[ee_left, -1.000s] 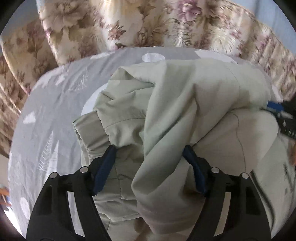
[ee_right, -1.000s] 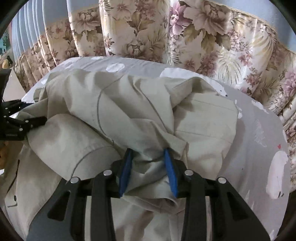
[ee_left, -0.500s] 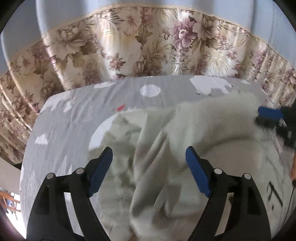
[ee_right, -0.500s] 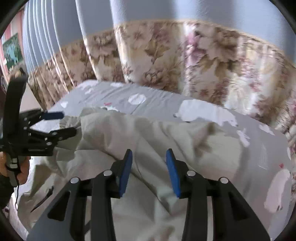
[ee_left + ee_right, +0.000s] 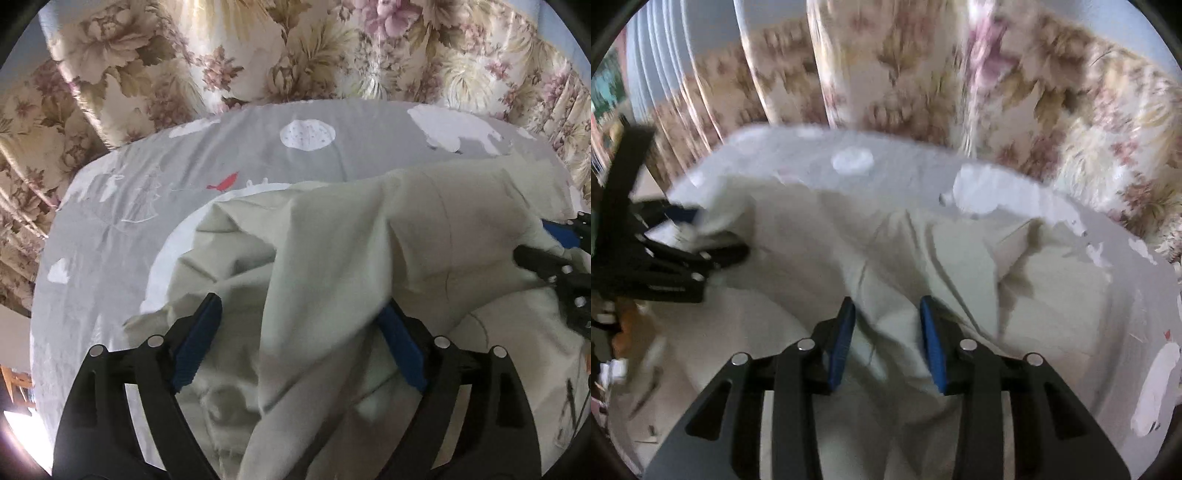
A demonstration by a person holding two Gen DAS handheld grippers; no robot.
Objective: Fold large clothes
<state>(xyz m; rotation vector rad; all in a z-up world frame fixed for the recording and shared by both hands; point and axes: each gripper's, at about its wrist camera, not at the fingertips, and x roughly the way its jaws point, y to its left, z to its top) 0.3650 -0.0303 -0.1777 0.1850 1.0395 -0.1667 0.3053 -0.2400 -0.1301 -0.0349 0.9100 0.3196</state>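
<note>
A large pale green-beige garment [image 5: 369, 229] lies rumpled on a grey bed sheet [image 5: 147, 184] with white prints. My left gripper [image 5: 299, 306] hangs over it with its jaws opening wide. A loose fold drapes between the blue pads, and the left pad stands apart from the cloth. The garment [image 5: 886, 240] also fills the right wrist view, where my right gripper [image 5: 886, 302] has its jaws closing on a raised fold, pads pressing on it. Each gripper shows at the edge of the other's view: the right one [image 5: 546, 251], the left one [image 5: 683, 258].
A floral curtain [image 5: 258, 55] hangs close behind the bed's far edge and also fills the back of the right wrist view [image 5: 886, 74]. Bare grey sheet [image 5: 1126, 295] shows to the right of the garment. A hand holds the left gripper's handle at the left border.
My left gripper let go of the bunched cloth it was squeezing and its jaws spread wider. Both grippers rose and shifted. The right one kept its fold.
</note>
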